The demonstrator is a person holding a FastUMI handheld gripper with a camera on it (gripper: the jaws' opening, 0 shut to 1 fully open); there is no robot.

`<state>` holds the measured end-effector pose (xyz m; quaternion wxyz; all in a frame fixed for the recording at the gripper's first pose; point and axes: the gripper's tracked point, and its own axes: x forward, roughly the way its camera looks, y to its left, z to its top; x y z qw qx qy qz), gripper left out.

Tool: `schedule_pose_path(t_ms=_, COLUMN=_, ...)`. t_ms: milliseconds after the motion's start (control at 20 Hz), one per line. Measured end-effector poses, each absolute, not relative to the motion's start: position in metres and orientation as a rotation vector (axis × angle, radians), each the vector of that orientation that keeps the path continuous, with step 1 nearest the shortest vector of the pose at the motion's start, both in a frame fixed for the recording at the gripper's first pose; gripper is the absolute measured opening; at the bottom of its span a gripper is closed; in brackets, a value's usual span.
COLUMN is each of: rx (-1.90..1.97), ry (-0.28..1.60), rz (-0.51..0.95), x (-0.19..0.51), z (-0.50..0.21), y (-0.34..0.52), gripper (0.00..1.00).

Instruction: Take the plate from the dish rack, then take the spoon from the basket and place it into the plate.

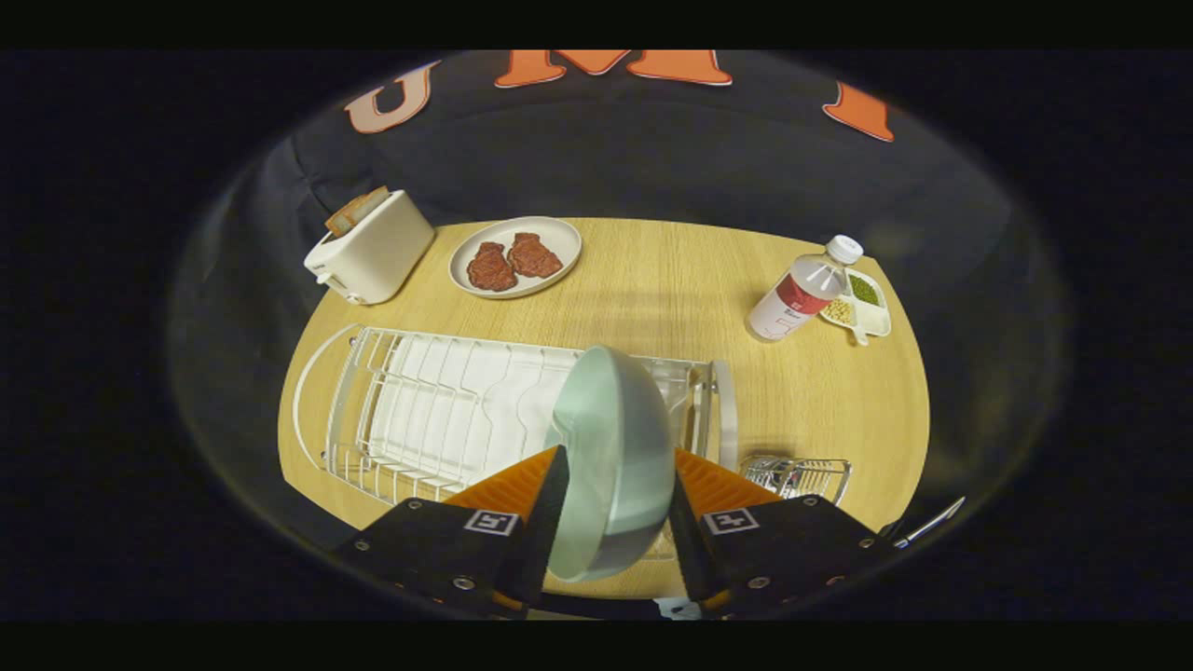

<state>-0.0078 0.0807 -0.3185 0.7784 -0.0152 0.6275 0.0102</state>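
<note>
Your gripper (610, 522) pinches the pale green plate (615, 447) on edge over the dish rack (419, 410) — stiff, glazed, likely slippery and breakable — so hold its rim firmly.

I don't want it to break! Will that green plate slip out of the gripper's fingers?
It might. The green plate looks smooth and glossy, so probably slippery. It stands on edge between the fingers of the gripper, which press on its two sides above the dish rack. It looks stiff and rounded, so it could pivot if held loosely.
</note>
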Motion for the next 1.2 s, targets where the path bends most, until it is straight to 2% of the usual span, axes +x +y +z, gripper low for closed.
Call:
schedule_pose_path(t_ms=200, rx=-0.092, ry=1.392, rz=-0.031, x=-0.013, z=-0.326, y=0.079, gripper=0.39)
schedule_pose_path(t_ms=600, rx=-0.130, ry=1.295, rz=-0.178, x=0.004, z=-0.306, y=0.064, gripper=0.28)
schedule_pose_path(t_ms=900, rx=-0.216, ry=1.187, rz=-0.242, x=0.005, z=-0.279, y=0.053, gripper=0.28)
schedule_pose_path(t_ms=1200, rx=-0.132, ry=1.131, rz=-0.253, x=-0.017, z=-0.242, y=0.049, gripper=0.28)
